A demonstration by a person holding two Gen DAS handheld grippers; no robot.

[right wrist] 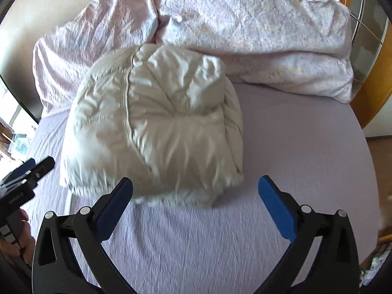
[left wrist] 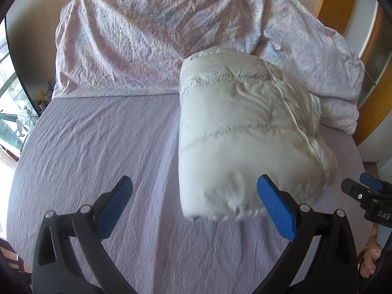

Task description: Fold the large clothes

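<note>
- The left gripper (left wrist: pixel 194 191) is seen with its jaws spread wide; nothing is held between the blue pads (left wrist: pixel 276 210), and only the lilac bed sheet (left wrist: pixel 98 147) lies below the gap.
- The right gripper (right wrist: pixel 195 191) is likewise spread to its widest, with nothing gripped; the near edge of the white puffer jacket (right wrist: pixel 156 132) is seen just beyond its fingertips, not pressed by either pad.
- In the left wrist view, the right gripper (left wrist: pixel 367 196) is seen at about 3 o'clock, near the jacket's corner, with part of the person's hand (left wrist: pixel 370 257) below it.
- In the right wrist view, the left gripper (right wrist: pixel 29 174) is seen at about 9 o'clock, beside the jacket's left edge.
- The puffer jacket (left wrist: pixel 242 132) is folded into a thick bundle lying on the bed sheet, right of centre in the left wrist view.
- The bundle's long axis is seen running from about 6 o'clock to 12 o'clock in the left wrist view, its far end toward the bedding.
- A zip line (right wrist: pixel 128 103) is seen running roughly along that axis.
- A crumpled floral duvet (left wrist: pixel 137 41) is heaped at 12 o'clock, its far end touching or nearly touching the jacket.
- No containers are seen.
</note>
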